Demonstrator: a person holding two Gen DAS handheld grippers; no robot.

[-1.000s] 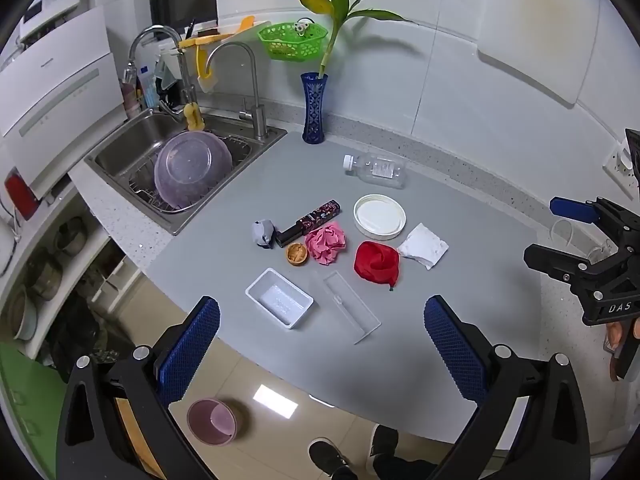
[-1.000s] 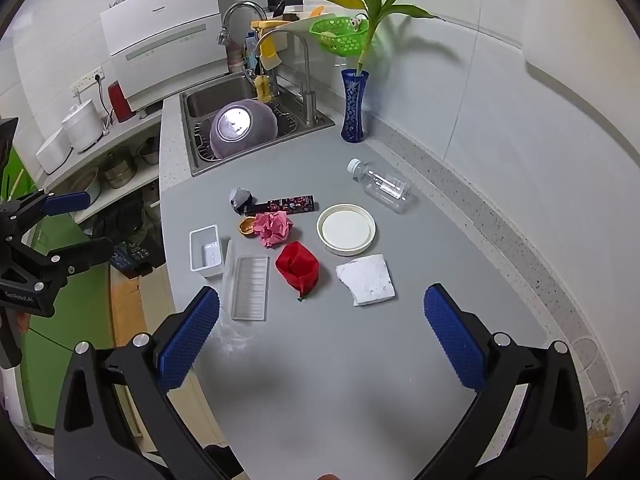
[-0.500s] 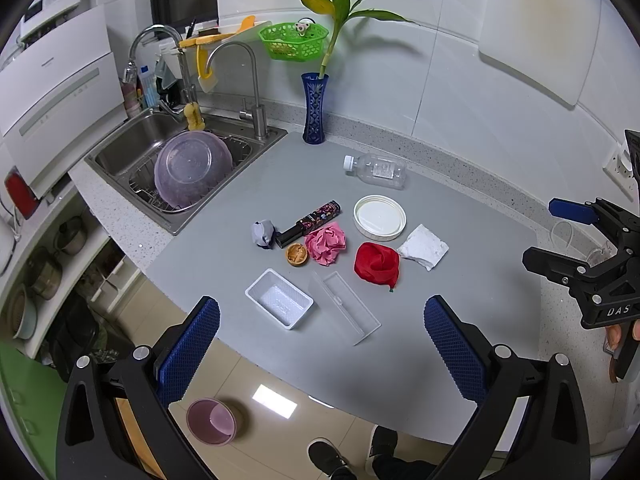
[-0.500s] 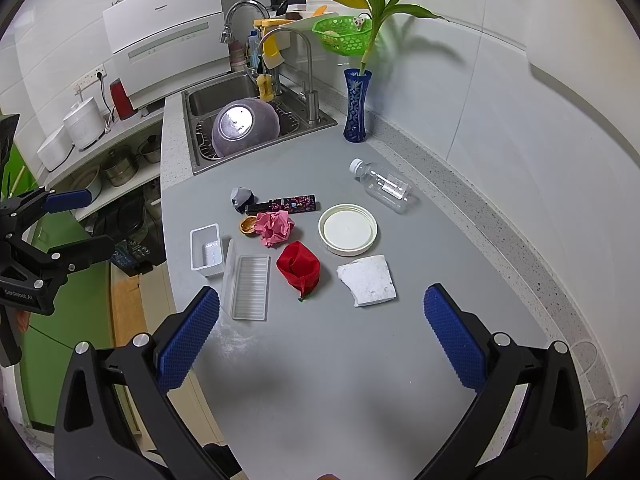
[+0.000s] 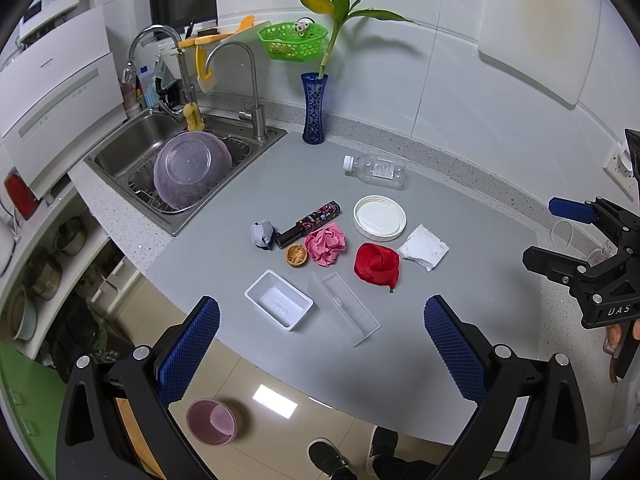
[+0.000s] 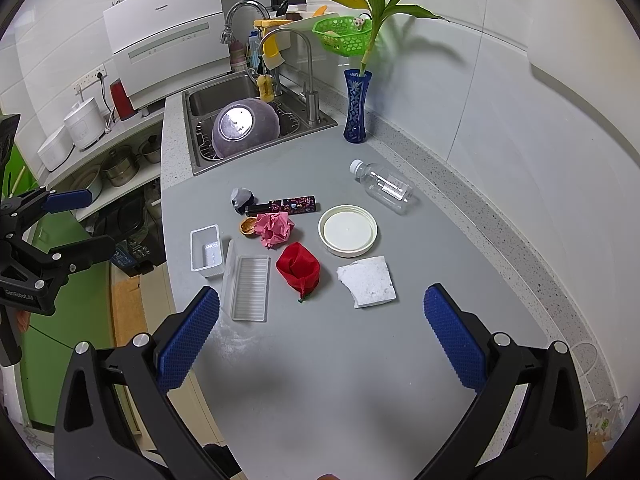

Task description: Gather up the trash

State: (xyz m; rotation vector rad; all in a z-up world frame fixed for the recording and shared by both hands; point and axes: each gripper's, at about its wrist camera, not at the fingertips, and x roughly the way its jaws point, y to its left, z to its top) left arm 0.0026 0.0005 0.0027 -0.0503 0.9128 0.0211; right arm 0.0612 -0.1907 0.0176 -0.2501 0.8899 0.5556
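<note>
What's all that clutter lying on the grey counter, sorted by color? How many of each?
Red: 1, crumpled wrapper
Pink: 1, paper ball
White: 3, lid, tray, napkin
Clear: 2, bottle, long box
Grey: 1, wad
Black patterned: 1, tube
Orange: 1, small cap
Total: 10

Ahead of our open jaws we see trash on the tabletop: a red crumpled wrapper (image 5: pixel 377 264), pink paper ball (image 5: pixel 325 242), white napkin (image 5: pixel 423 247), and beyond them a clear bottle (image 5: pixel 376 170) lying on its side.

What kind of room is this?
Most likely a home kitchen. There is a steel sink with tall taps, pots on open shelves, and a grey countertop strewn with small trash.
</note>
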